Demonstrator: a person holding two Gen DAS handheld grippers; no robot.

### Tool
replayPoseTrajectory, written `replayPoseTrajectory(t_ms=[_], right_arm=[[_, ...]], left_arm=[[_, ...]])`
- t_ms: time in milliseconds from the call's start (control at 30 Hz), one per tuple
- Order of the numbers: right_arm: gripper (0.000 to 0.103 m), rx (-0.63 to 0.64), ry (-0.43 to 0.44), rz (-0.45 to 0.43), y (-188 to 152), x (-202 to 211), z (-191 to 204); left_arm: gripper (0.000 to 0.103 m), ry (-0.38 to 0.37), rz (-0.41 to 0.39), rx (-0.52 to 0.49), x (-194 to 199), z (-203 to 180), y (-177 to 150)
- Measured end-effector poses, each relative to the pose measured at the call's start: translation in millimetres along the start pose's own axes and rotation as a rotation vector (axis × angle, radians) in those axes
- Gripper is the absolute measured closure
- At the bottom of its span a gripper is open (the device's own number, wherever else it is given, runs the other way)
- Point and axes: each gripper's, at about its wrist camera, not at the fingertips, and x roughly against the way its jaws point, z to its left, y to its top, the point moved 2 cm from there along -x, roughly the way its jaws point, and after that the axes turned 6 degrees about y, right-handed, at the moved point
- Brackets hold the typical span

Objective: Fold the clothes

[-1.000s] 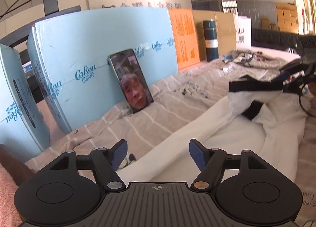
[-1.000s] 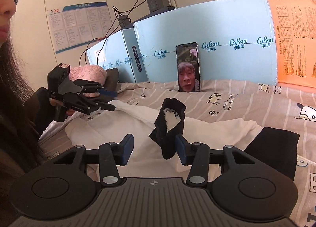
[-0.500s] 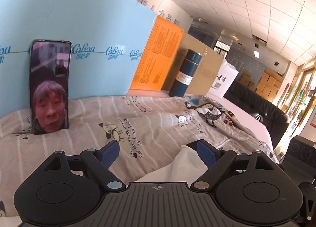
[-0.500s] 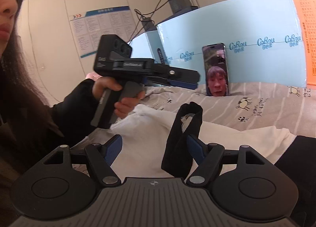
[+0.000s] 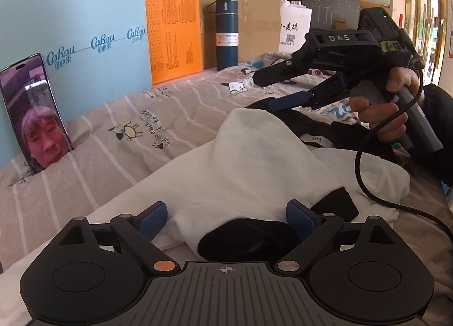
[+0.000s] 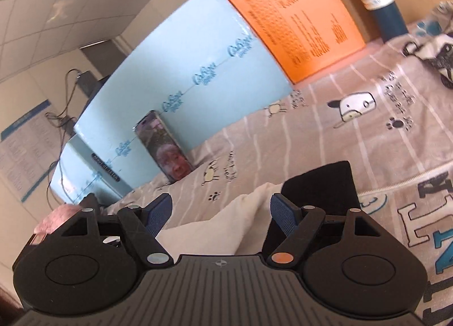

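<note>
A white garment [image 5: 254,156] with black cuffs lies bunched on the grey cartoon-print bedsheet [image 5: 147,127]. My left gripper [image 5: 226,217] is open and low over it; a black cuff [image 5: 249,241] and white cloth sit between its blue fingers [image 5: 154,217], ungripped. A hand holds my right gripper [image 5: 264,91] open above the garment's far side. In the tilted right wrist view, the right gripper [image 6: 222,210] stands open over a white fold [image 6: 226,227]. A black part [image 6: 320,184] lies just beyond its right finger.
A phone [image 5: 34,110] leans on the blue foam board [image 5: 85,14] at the back. An orange board [image 5: 172,28], a blue bottle [image 5: 226,34] and a white bag [image 5: 294,28] follow. A black cable [image 5: 368,178] crosses the garment. Grey lettered cloth [image 6: 419,212] lies right.
My left gripper swung right and came down over the garment's black cuff. My right gripper tilted, and the black cuff that hung by its right finger is gone from between the fingers.
</note>
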Motion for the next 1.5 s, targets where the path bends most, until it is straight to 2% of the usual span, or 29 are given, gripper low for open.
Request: replayPoseTrajectory(t_ms=[67, 133, 200, 333, 467, 567, 633, 700, 733, 767, 833, 900, 1033, 1100, 1333, 1400, 1467, 1500], right_arm=[[0.042, -0.029, -0.068, 0.023, 1, -12, -5], [0.072, -0.018, -0.116, 0.039, -1, -18, -4], [0.093, -0.006, -0.109, 0.029, -2, -14, -2], [0.099, 0.068, -0.120, -0.054, -7, 6, 12], [0.101, 0.130, -0.223, -0.087, -10, 15, 18], [0.094, 0.047, -0.208, -0.062, -8, 9, 8], [0.055, -0.057, -0.154, -0.067, -3, 4, 0], [0.056, -0.161, -0.099, -0.073, 2, -1, -8], [0.056, -0.172, -0.095, -0.067, 3, -5, -8], [0.056, -0.153, -0.118, -0.053, 3, -10, -5], [0.064, -0.115, -0.148, -0.013, -1, -20, 0], [0.094, -0.091, -0.137, 0.015, -7, -26, 4], [0.097, -0.015, -0.155, -0.052, -8, -8, 16], [0.097, 0.067, -0.212, -0.067, -10, -2, 24], [0.096, 0.227, -0.360, 0.011, -29, -17, 22], [0.096, 0.269, -0.376, 0.011, -34, -19, 23], [0.092, 0.288, -0.334, -0.042, -32, -3, 32], [0.086, 0.294, -0.306, -0.074, -30, 6, 38]], left_arm=[[0.007, -0.007, 0.002, 0.025, -1, 4, -1], [0.006, -0.003, 0.003, 0.028, -1, 4, -1], [0.006, 0.001, 0.002, 0.028, -1, 3, -1], [0.004, -0.003, 0.008, 0.041, -3, 5, -1], [0.004, -0.002, 0.008, 0.041, -3, 5, -1], [0.004, -0.001, 0.008, 0.041, -3, 5, -1], [0.004, 0.002, 0.006, 0.038, -3, 4, -1], [0.004, 0.003, 0.006, 0.036, -2, 4, -1], [0.004, 0.002, 0.006, 0.038, -2, 4, -1], [0.004, 0.000, 0.006, 0.040, -2, 5, -1], [0.004, -0.003, 0.008, 0.045, -2, 6, -1], [0.004, -0.006, 0.009, 0.048, -2, 6, -1], [0.003, -0.008, 0.010, 0.051, -3, 6, 0], [0.003, -0.010, 0.010, 0.052, -3, 6, 0], [0.003, -0.005, 0.012, 0.047, -4, 6, 0], [0.003, -0.007, 0.011, 0.050, -4, 7, 0], [0.003, -0.011, -0.003, 0.059, -1, 8, 1], [0.003, -0.011, -0.023, 0.064, 4, 10, 3]])
